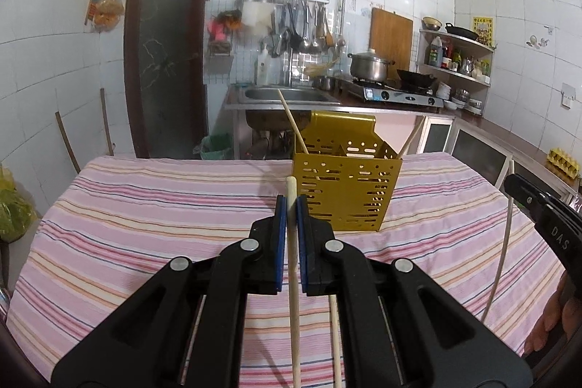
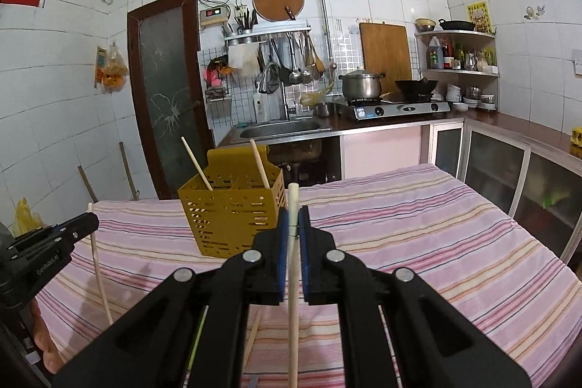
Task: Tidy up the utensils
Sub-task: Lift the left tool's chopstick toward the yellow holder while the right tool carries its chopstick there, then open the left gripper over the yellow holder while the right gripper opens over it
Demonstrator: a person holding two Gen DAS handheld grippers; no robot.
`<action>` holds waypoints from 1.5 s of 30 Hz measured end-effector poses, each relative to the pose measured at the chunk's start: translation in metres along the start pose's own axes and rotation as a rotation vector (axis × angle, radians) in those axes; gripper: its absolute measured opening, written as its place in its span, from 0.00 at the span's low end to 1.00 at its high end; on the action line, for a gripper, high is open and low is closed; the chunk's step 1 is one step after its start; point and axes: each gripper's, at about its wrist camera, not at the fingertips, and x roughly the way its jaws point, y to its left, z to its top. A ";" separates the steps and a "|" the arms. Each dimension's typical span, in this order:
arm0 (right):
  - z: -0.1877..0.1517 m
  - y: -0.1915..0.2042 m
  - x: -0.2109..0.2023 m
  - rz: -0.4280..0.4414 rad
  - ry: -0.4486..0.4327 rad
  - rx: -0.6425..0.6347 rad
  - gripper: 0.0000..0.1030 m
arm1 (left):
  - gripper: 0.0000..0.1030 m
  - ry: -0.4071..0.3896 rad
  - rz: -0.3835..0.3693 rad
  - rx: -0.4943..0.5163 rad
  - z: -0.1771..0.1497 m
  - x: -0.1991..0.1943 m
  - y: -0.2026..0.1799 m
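A yellow perforated utensil holder (image 1: pixel 347 190) (image 2: pixel 232 215) stands on the striped tablecloth with two wooden chopsticks (image 1: pixel 293 126) (image 2: pixel 260 168) leaning in it. My left gripper (image 1: pixel 291 206) is shut on a wooden chopstick (image 1: pixel 294 279), held upright just left of the holder. My right gripper (image 2: pixel 294 219) is shut on another wooden chopstick (image 2: pixel 293 279), just right of the holder. Each gripper shows at the edge of the other's view, the right one (image 1: pixel 538 202) and the left one (image 2: pixel 65 231), each with its chopstick. Another chopstick (image 1: pixel 336 344) (image 2: pixel 251 340) lies on the cloth below the grippers.
The table with the pink striped cloth (image 1: pixel 145 206) (image 2: pixel 418 224) fills the foreground. Behind it are a sink (image 1: pixel 291 94), a gas stove with a pot (image 1: pixel 369 64) and wok, corner shelves and a dark door (image 1: pixel 163 60). Cabinets (image 2: pixel 509 177) run along the right.
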 end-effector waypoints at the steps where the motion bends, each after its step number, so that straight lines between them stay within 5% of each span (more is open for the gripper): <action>1: -0.001 0.000 -0.001 -0.001 0.000 0.000 0.06 | 0.04 -0.004 -0.001 -0.003 0.000 -0.001 0.001; 13: 0.012 0.003 -0.023 -0.001 -0.088 -0.011 0.06 | 0.04 -0.080 0.000 -0.012 0.011 -0.017 0.004; 23: 0.102 0.006 -0.008 0.014 -0.292 -0.041 0.06 | 0.04 -0.270 -0.013 0.006 0.108 -0.014 -0.005; 33: 0.170 0.016 0.058 0.029 -0.428 -0.029 0.06 | 0.04 -0.392 -0.046 -0.005 0.187 0.053 -0.022; 39: 0.171 0.028 0.112 0.099 -0.430 -0.002 0.06 | 0.04 -0.397 -0.053 0.018 0.191 0.113 -0.029; 45: 0.140 0.027 0.158 0.150 -0.372 -0.009 0.06 | 0.04 -0.322 -0.068 0.003 0.162 0.172 -0.021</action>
